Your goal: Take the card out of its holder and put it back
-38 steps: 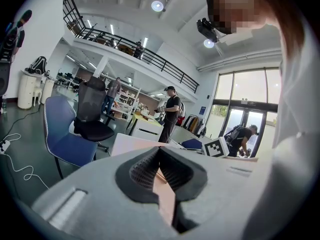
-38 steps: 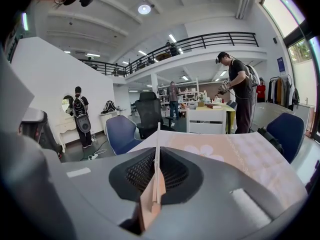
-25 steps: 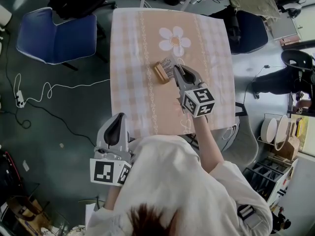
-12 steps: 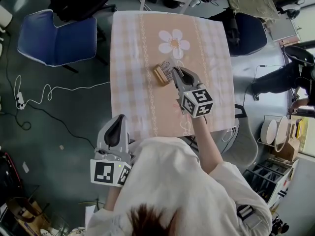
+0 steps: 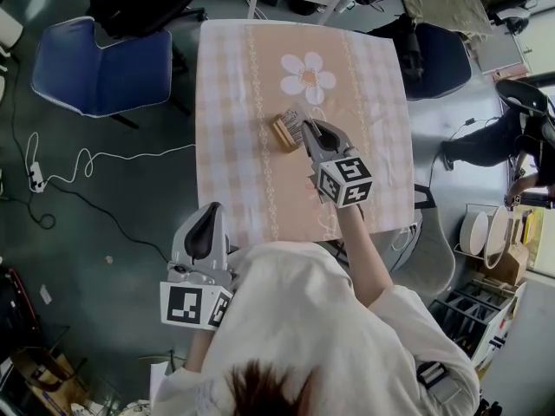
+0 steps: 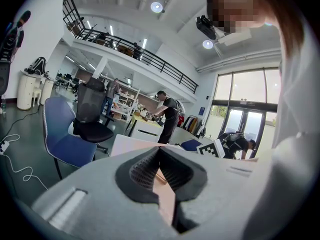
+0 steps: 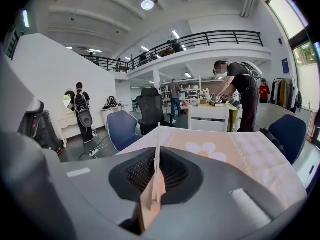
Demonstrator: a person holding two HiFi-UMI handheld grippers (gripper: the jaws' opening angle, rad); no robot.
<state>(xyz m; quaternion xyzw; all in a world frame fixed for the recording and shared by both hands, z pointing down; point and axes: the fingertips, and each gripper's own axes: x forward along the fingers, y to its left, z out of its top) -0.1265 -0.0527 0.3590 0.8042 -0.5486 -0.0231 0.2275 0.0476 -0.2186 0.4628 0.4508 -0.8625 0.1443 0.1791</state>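
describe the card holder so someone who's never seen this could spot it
On the table with the peach checked cloth, find the white flower print near the far end. Just nearer the person than that flower sits the card holder, a small light wooden block. It is the only wooden thing on the cloth, beside the right gripper shut on the card.

Reaching right arm (image 5: 368,254) forward, white sleeve, elbow bending slightly. Right gripper (image 5: 309,131) pointing ahead and a little left, marker cube (image 5: 345,180) facing up toward me. Its jaws pressing together on thin card (image 7: 156,156), held edge-on between pads. Holding left gripper (image 5: 211,211) low beside my torso, pointing forward, well apart from right one. Its jaws sitting closed tip to tip, gripping nothing.
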